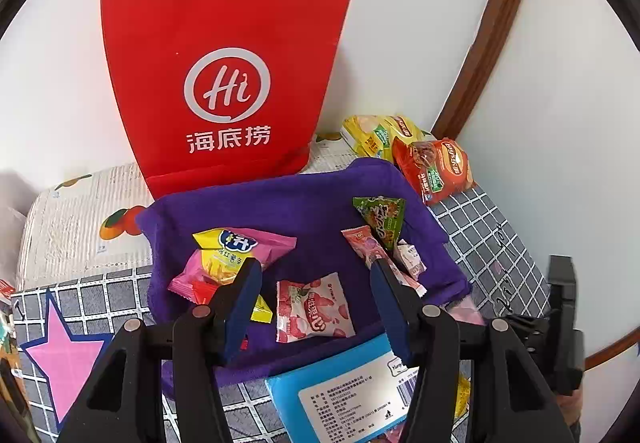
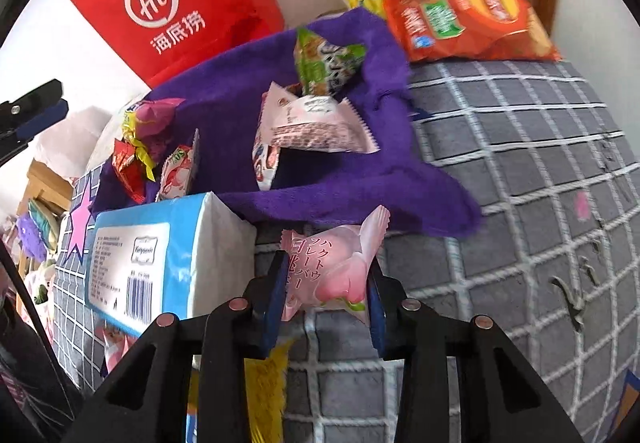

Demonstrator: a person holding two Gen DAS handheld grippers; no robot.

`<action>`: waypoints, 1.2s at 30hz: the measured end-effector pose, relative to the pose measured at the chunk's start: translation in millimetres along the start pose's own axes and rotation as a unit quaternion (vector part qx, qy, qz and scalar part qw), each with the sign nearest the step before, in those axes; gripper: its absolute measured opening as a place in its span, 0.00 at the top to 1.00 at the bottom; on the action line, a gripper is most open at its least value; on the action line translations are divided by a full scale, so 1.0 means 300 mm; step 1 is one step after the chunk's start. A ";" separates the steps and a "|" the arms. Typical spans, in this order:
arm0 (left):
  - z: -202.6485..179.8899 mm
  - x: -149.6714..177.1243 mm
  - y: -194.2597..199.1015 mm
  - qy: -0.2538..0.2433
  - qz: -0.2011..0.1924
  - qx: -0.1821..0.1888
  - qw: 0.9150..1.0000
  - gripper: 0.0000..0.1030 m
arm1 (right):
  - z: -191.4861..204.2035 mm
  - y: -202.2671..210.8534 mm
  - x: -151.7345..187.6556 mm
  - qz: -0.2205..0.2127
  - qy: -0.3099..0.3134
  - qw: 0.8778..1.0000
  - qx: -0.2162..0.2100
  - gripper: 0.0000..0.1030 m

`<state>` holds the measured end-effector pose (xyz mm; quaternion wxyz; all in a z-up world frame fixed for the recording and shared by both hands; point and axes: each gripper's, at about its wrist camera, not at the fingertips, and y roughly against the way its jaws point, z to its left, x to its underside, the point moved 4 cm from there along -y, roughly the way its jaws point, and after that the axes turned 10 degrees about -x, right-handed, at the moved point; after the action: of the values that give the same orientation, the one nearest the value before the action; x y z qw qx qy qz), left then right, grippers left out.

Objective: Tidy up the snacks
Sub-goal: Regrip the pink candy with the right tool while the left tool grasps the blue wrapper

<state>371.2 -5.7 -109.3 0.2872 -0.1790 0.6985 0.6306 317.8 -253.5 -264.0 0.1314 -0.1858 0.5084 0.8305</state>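
right gripper (image 2: 326, 299) is squeezing the pink snack packet (image 2: 332, 267) over the checked cloth (image 2: 500, 203) | left gripper (image 1: 316, 303) is hanging part-open, holding nothing, above the purple cloth (image 1: 288, 203)

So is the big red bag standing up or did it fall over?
Standing up. The red bag is upright against the white wall, its handles pointing up, its bottom resting behind the purple cloth.

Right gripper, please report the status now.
Right gripper shut on pink snack packet. Left gripper open above purple cloth. Blue tissue pack close beside.
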 end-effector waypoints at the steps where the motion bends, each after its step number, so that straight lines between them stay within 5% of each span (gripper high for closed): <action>1: -0.007 0.002 0.004 -0.002 -0.001 -0.001 1.000 0.47 | -0.008 0.026 0.011 -0.004 -0.001 1.000 0.003 0.65; 8: -0.069 0.021 0.063 -0.022 -0.016 -0.007 1.000 0.47 | -0.060 0.191 0.116 -0.017 -0.017 1.000 0.002 0.65; 16: -0.073 0.142 0.146 -0.022 -0.007 -0.002 1.000 0.47 | -0.065 0.154 0.294 0.047 0.011 0.999 0.014 0.63; 23: -0.027 0.315 0.179 -0.024 0.007 -0.048 0.999 0.47 | -0.066 0.173 0.356 0.024 -0.003 0.999 0.024 0.28; 31: 0.034 0.531 0.169 -0.004 0.042 -0.048 0.998 0.47 | -0.035 0.138 0.368 -0.039 0.005 0.997 0.067 0.30; 36: 0.051 0.632 0.163 0.001 0.057 -0.043 0.997 0.47 | -0.045 0.128 0.370 -0.088 0.017 0.991 0.100 0.42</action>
<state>197.7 37.6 -190.8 0.2419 -0.1515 0.6805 0.6749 204.9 -279.4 -288.1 0.2133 -0.2300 0.5729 0.7572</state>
